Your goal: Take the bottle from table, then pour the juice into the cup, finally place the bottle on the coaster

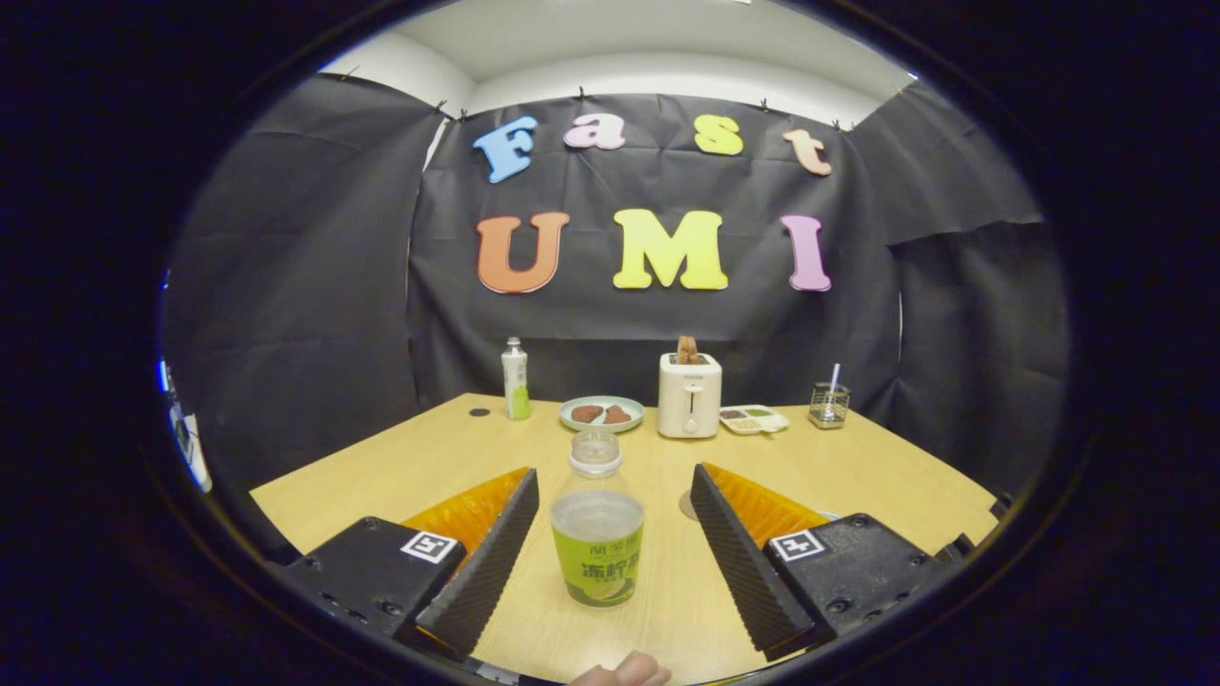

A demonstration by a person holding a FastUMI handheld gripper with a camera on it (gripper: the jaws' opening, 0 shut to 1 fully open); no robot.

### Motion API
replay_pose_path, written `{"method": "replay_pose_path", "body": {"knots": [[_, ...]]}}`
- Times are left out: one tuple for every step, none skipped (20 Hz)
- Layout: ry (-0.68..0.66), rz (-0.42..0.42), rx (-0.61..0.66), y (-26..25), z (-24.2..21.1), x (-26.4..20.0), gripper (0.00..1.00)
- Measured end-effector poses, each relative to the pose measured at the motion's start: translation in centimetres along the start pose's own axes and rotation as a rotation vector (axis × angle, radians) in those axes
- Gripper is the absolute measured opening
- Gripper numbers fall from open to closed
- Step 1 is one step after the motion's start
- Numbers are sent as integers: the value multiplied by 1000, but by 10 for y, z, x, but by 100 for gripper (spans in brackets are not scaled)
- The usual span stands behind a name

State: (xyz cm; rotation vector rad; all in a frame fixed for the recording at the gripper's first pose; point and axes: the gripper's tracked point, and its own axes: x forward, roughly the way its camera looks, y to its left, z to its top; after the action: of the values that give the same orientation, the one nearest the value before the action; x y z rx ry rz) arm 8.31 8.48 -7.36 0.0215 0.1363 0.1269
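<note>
Gripper view: gripper open around bottle on table.

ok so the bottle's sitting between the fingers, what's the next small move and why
Probably close the gripper on the bottle. It stands upright on the table between the open fingers, with a gap on each side, so nothing grips it yet. Its cap looks off, so I'd squeeze gently around the labelled body and keep it upright before lifting.
</note>
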Motion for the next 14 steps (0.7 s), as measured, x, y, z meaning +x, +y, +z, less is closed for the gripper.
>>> {"method": "replay_pose_path", "body": {"knots": [[10,-2,-1,-1,-4,3,100],[19,-8,-2,-2,-7,7,100],[27,-9,-2,-3,-10,11,100],[32,-3,-2,-1,-12,14,100],[42,6,-2,2,-17,17,100],[52,9,-5,3,-20,22,100],[64,2,-7,2,-24,25,100],[72,-2,-8,1,-28,27,100],[75,2,-6,2,-30,30,100],[73,5,-5,3,-31,33,100],[83,5,-6,3,-35,36,100],[100,2,-13,3,-41,39,100],[108,0,-19,3,-43,41,100],[112,0,-22,3,-44,41,100]]}}
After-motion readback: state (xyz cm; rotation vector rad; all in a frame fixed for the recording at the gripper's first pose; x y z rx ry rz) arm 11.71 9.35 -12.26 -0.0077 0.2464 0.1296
